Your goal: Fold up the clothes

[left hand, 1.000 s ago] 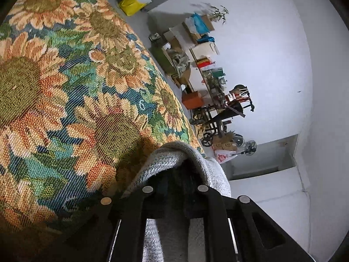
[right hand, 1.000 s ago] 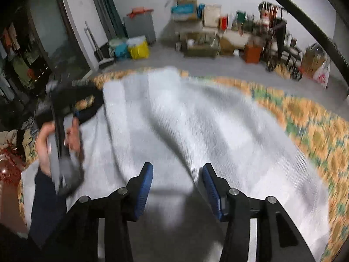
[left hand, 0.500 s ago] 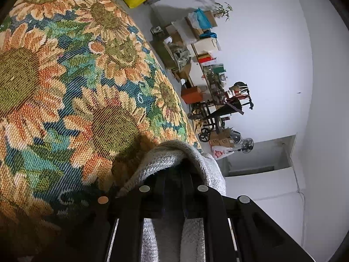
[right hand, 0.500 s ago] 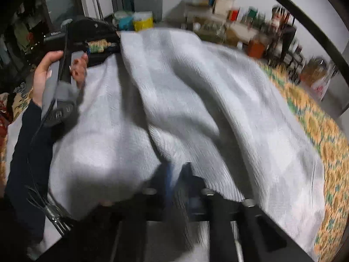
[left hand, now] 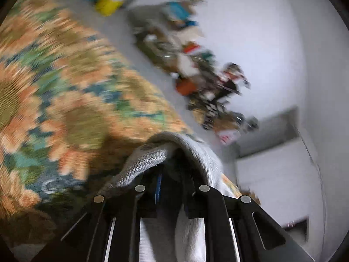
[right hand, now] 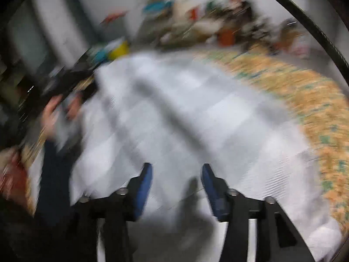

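Now the right gripper (right hand: 175,181) has let go and its jaws are opening, empty, above the grey knit garment (right hand: 196,113) spread on the sunflower cloth (right hand: 316,100), while at ten o'clock the left gripper (left hand: 172,174) stays clamped on its edge, so that fold looks laid.

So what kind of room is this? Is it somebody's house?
Probably a room in a home, used partly for storage. A grey knit garment lies spread over a sunflower-patterned cover, and boxes and bags are piled along a plain white wall.
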`<state>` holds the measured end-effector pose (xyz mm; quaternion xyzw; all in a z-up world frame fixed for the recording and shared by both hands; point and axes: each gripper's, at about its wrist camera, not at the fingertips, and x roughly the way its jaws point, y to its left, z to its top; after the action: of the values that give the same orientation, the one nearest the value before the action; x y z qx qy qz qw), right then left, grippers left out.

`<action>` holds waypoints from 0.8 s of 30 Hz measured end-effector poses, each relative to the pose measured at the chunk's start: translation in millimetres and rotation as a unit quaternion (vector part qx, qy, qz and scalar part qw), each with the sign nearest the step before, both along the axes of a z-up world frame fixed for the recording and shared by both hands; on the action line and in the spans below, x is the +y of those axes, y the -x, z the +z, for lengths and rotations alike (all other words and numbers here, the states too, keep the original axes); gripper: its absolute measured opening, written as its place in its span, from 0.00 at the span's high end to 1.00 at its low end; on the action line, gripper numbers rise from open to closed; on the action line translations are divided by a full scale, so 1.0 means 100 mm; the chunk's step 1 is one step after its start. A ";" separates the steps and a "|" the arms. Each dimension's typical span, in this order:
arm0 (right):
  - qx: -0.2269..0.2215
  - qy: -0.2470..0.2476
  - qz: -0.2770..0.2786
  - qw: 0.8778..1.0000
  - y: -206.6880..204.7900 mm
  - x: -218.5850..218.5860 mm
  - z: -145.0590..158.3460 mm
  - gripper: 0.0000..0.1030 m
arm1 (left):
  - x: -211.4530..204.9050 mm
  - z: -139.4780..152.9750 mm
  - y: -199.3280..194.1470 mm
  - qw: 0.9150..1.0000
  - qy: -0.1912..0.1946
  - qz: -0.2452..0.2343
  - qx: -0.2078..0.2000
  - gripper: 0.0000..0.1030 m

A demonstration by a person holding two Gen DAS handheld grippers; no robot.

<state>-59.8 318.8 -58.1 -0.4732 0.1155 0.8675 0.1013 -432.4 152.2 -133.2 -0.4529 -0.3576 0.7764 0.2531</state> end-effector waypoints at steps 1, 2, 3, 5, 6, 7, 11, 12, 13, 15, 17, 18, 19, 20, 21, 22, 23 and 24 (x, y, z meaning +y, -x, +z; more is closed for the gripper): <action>-0.001 -0.010 -0.013 1.000 0.03 0.09 -0.03 0.27 | 0.04 0.05 -0.01 1.000 0.001 -0.017 0.013 0.87; -0.012 -0.010 -0.019 1.000 0.07 0.16 -0.09 0.28 | 0.07 0.10 -0.02 0.999 0.003 -0.034 0.026 0.87; -0.022 -0.008 -0.023 0.999 0.09 0.21 -0.16 0.29 | 0.07 0.09 -0.01 0.999 0.005 -0.032 0.022 0.87; -0.047 0.032 -0.010 0.998 0.16 0.28 -0.36 0.63 | 0.06 0.06 0.02 1.000 0.009 -0.024 0.010 0.86; -0.059 0.054 0.001 0.997 0.23 0.34 -0.43 0.72 | 0.05 0.03 0.04 1.000 0.008 -0.016 0.001 0.86; -0.060 0.053 0.006 0.997 0.24 0.35 -0.44 0.78 | 0.02 -0.03 0.06 1.000 0.014 0.003 -0.013 0.83; -0.050 0.023 -0.003 0.998 0.28 0.53 -0.22 0.89 | -0.04 -0.16 0.08 0.998 0.002 0.045 -0.035 0.83; -0.048 0.006 -0.016 0.999 0.29 0.61 -0.15 0.89 | -0.03 -0.16 0.07 0.998 0.004 0.047 -0.035 0.83; -0.055 -0.010 -0.036 0.998 0.31 0.71 -0.12 0.88 | 0.00 -0.15 0.06 0.998 0.010 0.049 -0.031 0.83; -0.069 -0.043 -0.067 0.994 0.40 0.83 -0.11 0.80 | 0.06 -0.12 0.07 0.998 0.022 0.046 -0.023 0.83; -0.072 -0.077 -0.086 0.991 0.41 0.81 -0.10 0.54 | 0.14 -0.09 0.11 0.998 0.024 0.048 -0.026 0.83; -0.061 -0.082 -0.083 0.991 0.42 0.77 -0.06 0.52 | 0.13 -0.11 0.10 0.998 0.021 0.048 -0.027 0.83; -0.049 -0.086 -0.077 0.992 0.42 0.71 -0.02 0.51 | 0.12 -0.13 0.10 0.998 0.017 0.048 -0.029 0.83; -0.035 -0.084 -0.057 0.994 0.40 0.59 0.01 0.51 | 0.11 -0.14 0.10 0.998 0.013 0.048 -0.030 0.83; -0.030 -0.078 -0.033 0.996 0.37 0.44 0.01 0.51 | 0.11 -0.16 0.11 0.998 0.011 0.048 -0.031 0.83; -0.026 -0.071 -0.008 0.997 0.34 0.30 0.00 0.51 | 0.12 -0.15 0.11 0.998 0.011 0.048 -0.031 0.83; -0.031 -0.066 0.021 0.997 0.34 0.17 -0.05 0.50 | 0.13 -0.14 0.13 0.998 0.012 0.048 -0.031 0.83; -0.043 -0.078 0.032 0.995 0.38 0.10 -0.14 0.48 | 0.14 -0.14 0.13 0.998 0.013 0.048 -0.030 0.83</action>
<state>-98.0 328.9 -71.9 -0.5044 0.0273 0.8554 0.1148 -445.8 166.6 -147.1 -0.4619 -0.3766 0.7780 0.1989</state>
